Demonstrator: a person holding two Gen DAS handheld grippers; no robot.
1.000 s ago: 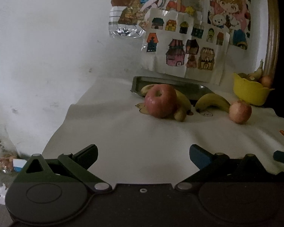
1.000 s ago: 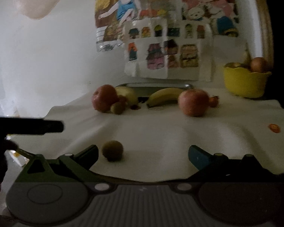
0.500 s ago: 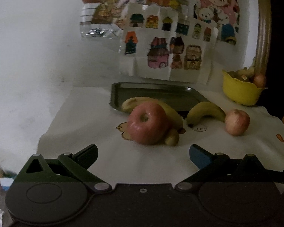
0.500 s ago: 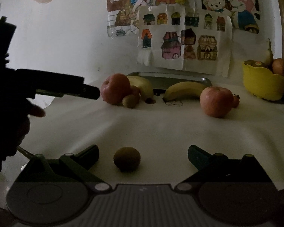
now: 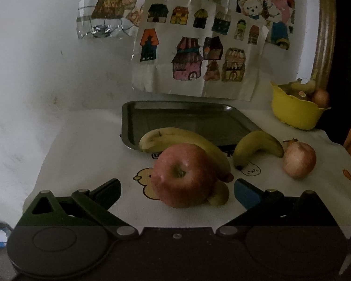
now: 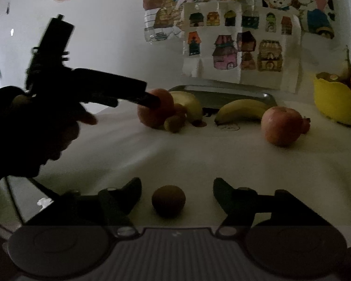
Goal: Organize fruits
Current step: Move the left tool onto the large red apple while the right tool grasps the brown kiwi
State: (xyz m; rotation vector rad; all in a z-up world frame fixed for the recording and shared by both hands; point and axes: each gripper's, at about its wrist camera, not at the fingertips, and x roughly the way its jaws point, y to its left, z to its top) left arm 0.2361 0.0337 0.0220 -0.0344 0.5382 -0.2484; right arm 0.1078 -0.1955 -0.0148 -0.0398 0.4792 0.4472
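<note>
No writing reads on the house drawings sheet [image 5: 199, 46] behind the tray [image 5: 189, 117].

near apple [image 5: 183, 175]: red, with paler yellowish flecks
far apple [image 5: 299, 159]: pale pink-red
bananas [image 5: 184, 141]: yellow, with dark brown tips and marks
kiwi [image 6: 168, 200]: dull brown
tray [image 5: 138, 117]: dark grey metal
bowl [image 5: 292, 112]: bright yellow
cloth on the surface [image 5: 93, 154]: white, printed with small yellow and orange cartoon figures
paper on the wall [image 5: 199, 46]: white, with rows of coloured houses
left tool [image 5: 176, 188]: black, one fingertip blue
</note>
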